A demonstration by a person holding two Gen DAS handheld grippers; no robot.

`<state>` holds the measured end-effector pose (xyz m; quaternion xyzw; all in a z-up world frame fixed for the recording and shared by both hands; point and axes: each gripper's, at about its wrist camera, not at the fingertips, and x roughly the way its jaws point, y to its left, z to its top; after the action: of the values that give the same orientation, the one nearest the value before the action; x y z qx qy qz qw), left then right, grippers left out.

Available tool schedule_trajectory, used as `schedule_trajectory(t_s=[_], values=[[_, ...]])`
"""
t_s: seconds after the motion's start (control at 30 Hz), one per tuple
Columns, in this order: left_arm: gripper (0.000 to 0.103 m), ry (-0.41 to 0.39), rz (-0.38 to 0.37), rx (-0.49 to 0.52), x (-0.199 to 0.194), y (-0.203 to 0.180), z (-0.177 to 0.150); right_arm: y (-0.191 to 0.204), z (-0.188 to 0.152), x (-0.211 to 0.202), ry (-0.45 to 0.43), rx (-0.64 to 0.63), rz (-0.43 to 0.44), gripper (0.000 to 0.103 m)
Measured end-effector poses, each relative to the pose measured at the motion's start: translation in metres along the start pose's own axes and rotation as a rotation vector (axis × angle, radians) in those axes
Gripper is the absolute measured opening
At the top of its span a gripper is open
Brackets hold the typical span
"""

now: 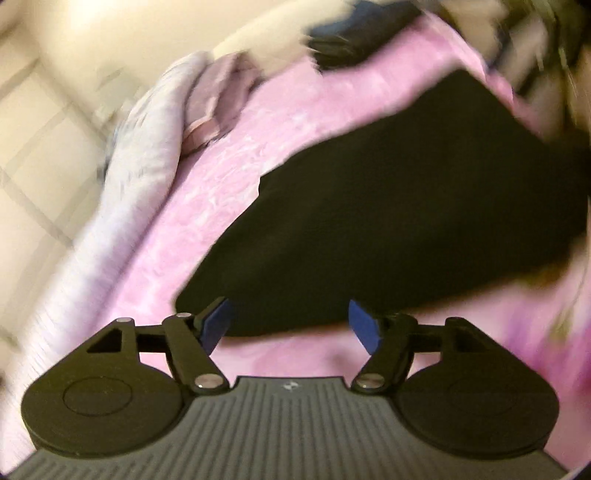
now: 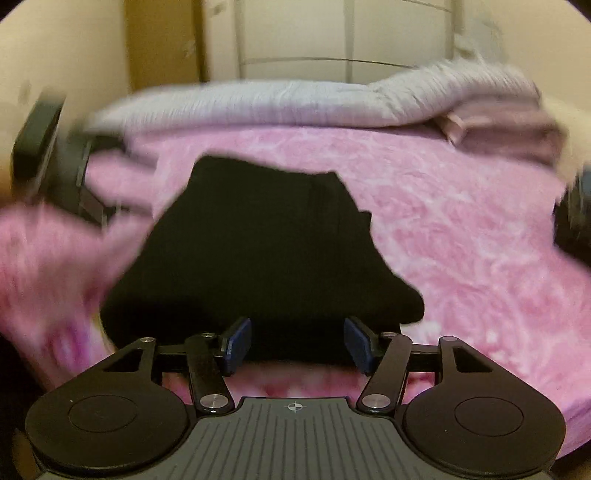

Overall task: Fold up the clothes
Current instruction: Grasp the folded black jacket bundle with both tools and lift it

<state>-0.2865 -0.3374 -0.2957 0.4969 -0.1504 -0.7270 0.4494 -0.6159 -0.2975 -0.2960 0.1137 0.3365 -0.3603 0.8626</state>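
Observation:
A black garment (image 1: pixel 388 221) lies spread on a pink fuzzy bed cover (image 1: pixel 207 206). My left gripper (image 1: pixel 290 321) is open with its blue pads apart, just short of the garment's near edge. In the right wrist view the same black garment (image 2: pixel 258 251) lies in front of my right gripper (image 2: pixel 297 341), which is open over its near edge. The left gripper (image 2: pixel 40 155) shows blurred at the far left of that view. Both views are smeared by motion.
A grey quilt (image 2: pixel 280 101) is bunched along the far side of the bed, with a folded pink-mauve cloth (image 2: pixel 502 129) beside it. A dark item (image 2: pixel 572 221) lies at the bed's right edge. Cream wardrobe doors (image 2: pixel 332 33) stand behind.

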Motion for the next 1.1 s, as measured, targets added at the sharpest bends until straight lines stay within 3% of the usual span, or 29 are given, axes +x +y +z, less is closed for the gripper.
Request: schedule_trajectory(t_s=[0.07, 0.17, 0.33, 0.43, 0.6, 0.8, 0.87, 0.9, 0.93, 1.03, 1.1], values=[[0.072, 0.020, 0.036, 0.180, 0.008, -0.010, -0.010, 0.019, -0.009, 0.008, 0.028, -0.141, -0.050, 0.062], [0.072, 0.027, 0.029, 0.425, 0.030, -0.028, -0.021, 0.047, -0.021, 0.026, 0.069, -0.362, -0.130, 0.067], [0.072, -0.063, 0.051, 0.624, 0.053, -0.041, -0.027, 0.074, -0.036, 0.053, 0.084, -0.646, -0.206, 0.068], [0.072, -0.106, 0.063, 0.695, 0.063, -0.041, -0.024, 0.079, -0.040, 0.061, 0.073, -0.713, -0.233, 0.071], [0.071, -0.093, 0.042, 0.708, 0.067, -0.042, -0.021, 0.085, -0.055, 0.067, 0.057, -0.839, -0.365, 0.077], [0.056, -0.077, 0.016, 0.725, 0.071, -0.044, -0.017, 0.093, -0.064, 0.079, -0.043, -0.996, -0.374, 0.083], [0.044, -0.071, 0.007, 0.730, 0.073, -0.045, -0.016, 0.096, -0.059, 0.089, -0.087, -1.032, -0.356, 0.082], [0.041, -0.064, 0.008, 0.728, 0.073, -0.046, -0.016, 0.096, -0.055, 0.094, -0.099, -1.031, -0.336, 0.066], [0.037, -0.053, 0.009, 0.716, 0.071, -0.047, -0.015, 0.091, -0.046, 0.095, -0.079, -0.982, -0.286, 0.040], [0.034, -0.032, -0.013, 0.652, 0.060, -0.044, -0.007, 0.070, -0.029, 0.089, -0.078, -0.928, -0.210, 0.027], [0.033, -0.039, -0.056, 0.605, 0.043, -0.048, 0.007, 0.049, -0.022, 0.080, -0.084, -0.975, -0.235, 0.026]])
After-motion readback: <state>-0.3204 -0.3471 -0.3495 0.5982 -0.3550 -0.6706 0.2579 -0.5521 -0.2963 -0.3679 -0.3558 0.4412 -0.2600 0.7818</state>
